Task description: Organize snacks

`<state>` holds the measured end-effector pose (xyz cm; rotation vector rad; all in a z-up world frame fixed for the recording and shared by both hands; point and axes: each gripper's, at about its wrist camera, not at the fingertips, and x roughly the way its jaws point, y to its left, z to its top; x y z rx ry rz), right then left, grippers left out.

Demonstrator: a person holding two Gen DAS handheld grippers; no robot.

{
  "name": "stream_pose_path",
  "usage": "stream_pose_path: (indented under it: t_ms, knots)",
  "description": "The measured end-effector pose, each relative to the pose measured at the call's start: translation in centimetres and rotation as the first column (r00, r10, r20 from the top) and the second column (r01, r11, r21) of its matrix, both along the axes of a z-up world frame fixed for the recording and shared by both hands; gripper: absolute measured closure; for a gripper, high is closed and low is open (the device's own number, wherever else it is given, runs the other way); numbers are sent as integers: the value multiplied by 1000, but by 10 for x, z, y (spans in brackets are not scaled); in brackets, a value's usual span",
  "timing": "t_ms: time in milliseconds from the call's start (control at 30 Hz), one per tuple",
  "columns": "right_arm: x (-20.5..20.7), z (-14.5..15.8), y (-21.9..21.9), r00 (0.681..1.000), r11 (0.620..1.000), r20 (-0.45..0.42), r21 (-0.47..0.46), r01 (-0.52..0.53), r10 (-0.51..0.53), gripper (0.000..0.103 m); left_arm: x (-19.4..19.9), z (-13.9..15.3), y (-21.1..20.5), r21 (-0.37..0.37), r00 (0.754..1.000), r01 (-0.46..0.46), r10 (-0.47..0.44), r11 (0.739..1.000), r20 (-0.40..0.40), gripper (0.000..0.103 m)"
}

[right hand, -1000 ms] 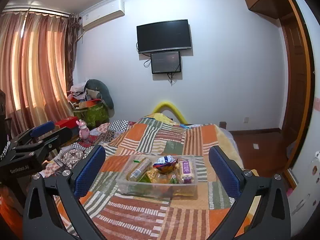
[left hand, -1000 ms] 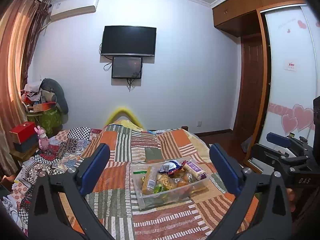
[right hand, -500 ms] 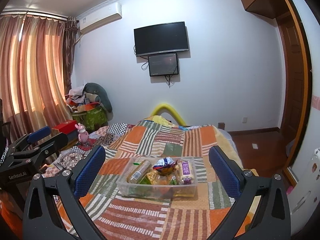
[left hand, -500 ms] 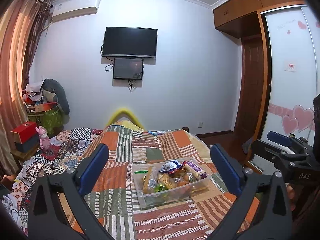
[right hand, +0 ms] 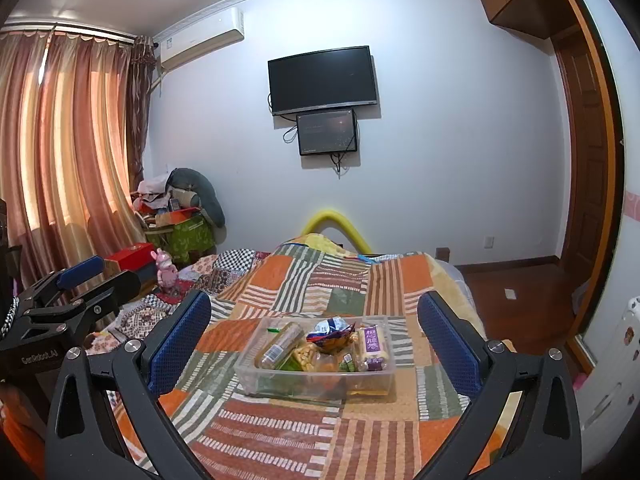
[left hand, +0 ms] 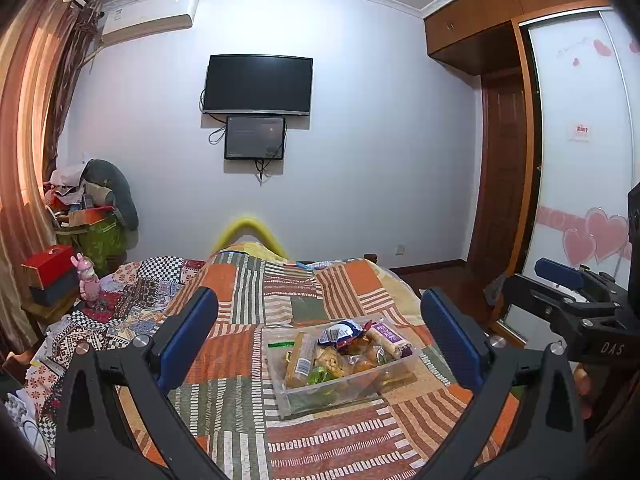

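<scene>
On my left, the left claw (left hand: 320, 328) hangs above the bed (left hand: 248, 312) with its jaws spread wide and nothing between them. Its view has crept slightly over the last second: the wall TV (left hand: 258, 84) sits a touch further right and lower than before, so I read this as small drift, not a reach.

In the middle lies the clear bin (right hand: 316, 376) on the patchwork quilt, and the snacks (right hand: 320, 344) are all inside it: a long tube packet at the left end, a blue and orange bag in the centre, a purple-labelled pack at the right end. I see 0 snacks loose on the quilt, apart from a small green item (left hand: 281, 344) just behind the bin.

On the right, the right claw (right hand: 314, 328) is likewise released and empty, and has eased a little closer.

This fits either a bin about to be sorted or 1 just filled; I can't tell which.
</scene>
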<state>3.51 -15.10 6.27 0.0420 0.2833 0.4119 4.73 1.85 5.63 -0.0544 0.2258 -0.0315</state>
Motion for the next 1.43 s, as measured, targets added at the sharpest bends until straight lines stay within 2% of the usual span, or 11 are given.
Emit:
stream_pose_path:
  t_ms: [633,1433]
  knots:
    - [1,1,-1,1000,1000,-3,-7,3,-3,0,-1,-1,1,-15,1000,21,-21,1000,-4,0]
    - [2,1,-1,1000,1000,-6,-9,-1,0,0,-3,-2,-3,1,1000,28,-28,1000,-2,0]
